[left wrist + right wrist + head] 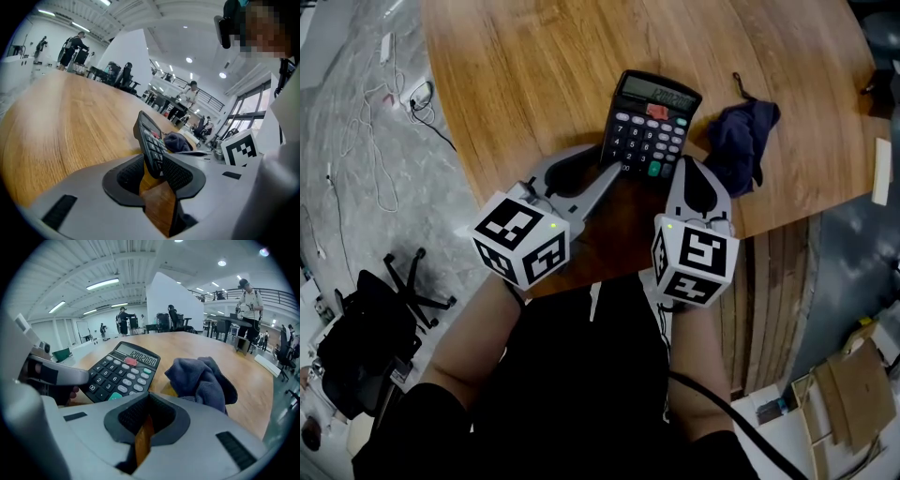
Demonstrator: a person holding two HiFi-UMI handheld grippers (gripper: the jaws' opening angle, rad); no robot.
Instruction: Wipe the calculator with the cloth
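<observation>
A black calculator [649, 127] lies on the round wooden table [516, 66], its display at the far end. My left gripper [605, 169] has its jaws around the near left corner. In the left gripper view that corner [149, 133] stands edge-on between the pads of the left gripper [157, 171], which close on it. A crumpled dark blue cloth [741, 141] lies just right of the calculator. My right gripper [689, 171] hovers at the calculator's near right corner, shut and empty. In the right gripper view, the calculator [123, 372] and the cloth [201, 378] lie beyond the right gripper [149, 416].
The table's curved near edge runs just under both grippers. A small dark item [868, 87] and a white strip [882, 171] sit by the right rim. On the floor are cables [384, 122], a black office chair [375, 319] and cardboard [853, 394]. People stand far off in the hall.
</observation>
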